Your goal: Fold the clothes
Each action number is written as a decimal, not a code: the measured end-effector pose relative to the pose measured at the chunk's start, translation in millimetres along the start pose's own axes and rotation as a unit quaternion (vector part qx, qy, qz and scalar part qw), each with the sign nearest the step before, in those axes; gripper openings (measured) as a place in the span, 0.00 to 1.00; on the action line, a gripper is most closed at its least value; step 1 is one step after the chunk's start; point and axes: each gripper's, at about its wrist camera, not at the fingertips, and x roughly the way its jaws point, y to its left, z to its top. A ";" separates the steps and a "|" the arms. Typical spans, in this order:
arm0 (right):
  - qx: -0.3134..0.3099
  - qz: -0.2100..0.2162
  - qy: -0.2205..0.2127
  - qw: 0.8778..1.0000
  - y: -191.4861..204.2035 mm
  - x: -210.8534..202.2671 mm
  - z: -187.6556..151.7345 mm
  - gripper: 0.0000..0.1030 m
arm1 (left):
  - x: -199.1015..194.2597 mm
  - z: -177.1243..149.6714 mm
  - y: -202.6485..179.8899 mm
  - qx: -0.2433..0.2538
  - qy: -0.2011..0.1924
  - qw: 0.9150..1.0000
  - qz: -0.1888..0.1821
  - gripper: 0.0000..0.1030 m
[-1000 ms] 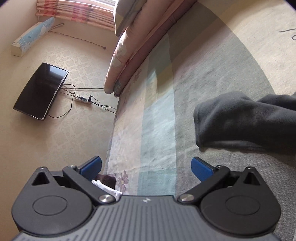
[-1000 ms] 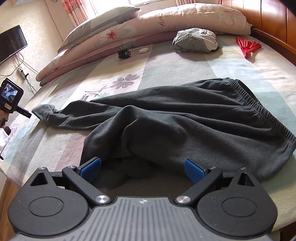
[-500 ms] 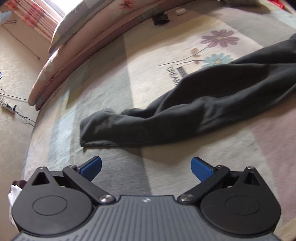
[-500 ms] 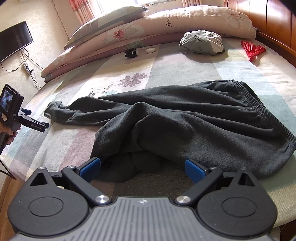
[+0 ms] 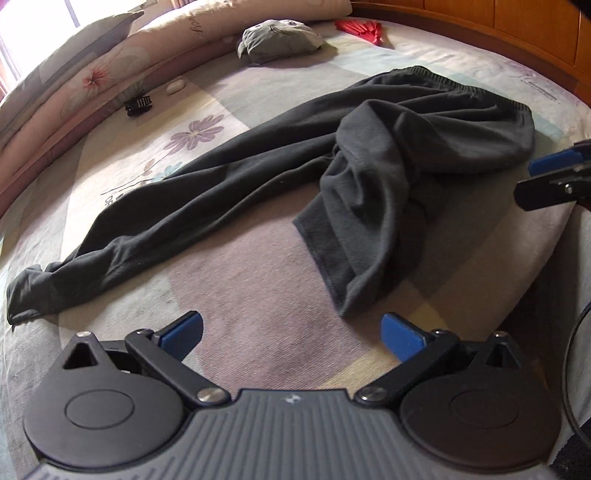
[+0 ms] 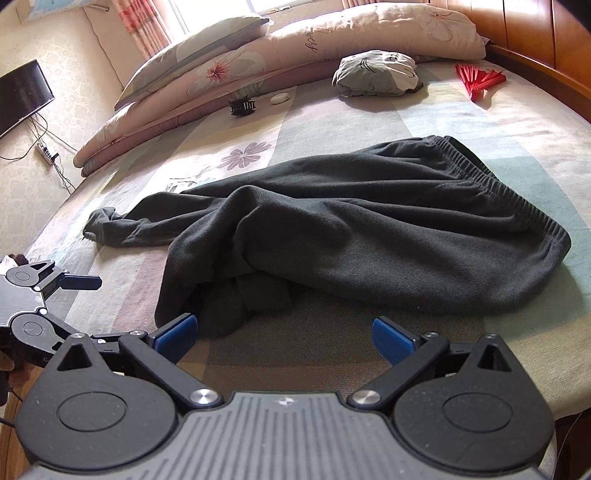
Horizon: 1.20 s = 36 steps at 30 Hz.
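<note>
I'm looking across a wide bed (image 6: 461, 122) covered in a sheet of pale green, cream and mauve blocks with a purple flower print (image 6: 248, 154) near the centre. Along the top of the frame runs a long floral bolster (image 6: 332, 35), with a grey-green pillow (image 6: 192, 46) stacked on it at upper left. A polished wooden headboard (image 6: 535, 33) fills the upper right corner. At upper left, daylight comes through a window with striped pink curtains (image 6: 136, 22). The wall (image 6: 74, 44) is cream with a faint pattern; a dark flat screen (image 6: 20, 96) hangs at the left edge, cables trailing down to a power strip (image 6: 44, 151).
</note>
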 end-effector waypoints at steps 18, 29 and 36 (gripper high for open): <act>0.027 -0.015 0.035 0.999 -20.9 11.4 -19.4 1.00 | 39.9 36.6 22.1 -0.037 -0.029 0.997 0.067 0.99; 0.016 -0.025 0.064 0.998 -18.2 36.1 -16.1 1.00 | 102.6 81.3 78.5 -0.047 -0.013 0.995 0.092 1.00; -0.005 -0.005 0.058 0.998 -11.7 37.1 -13.0 1.00 | 104.9 75.7 61.8 -0.036 -0.005 0.995 0.087 0.99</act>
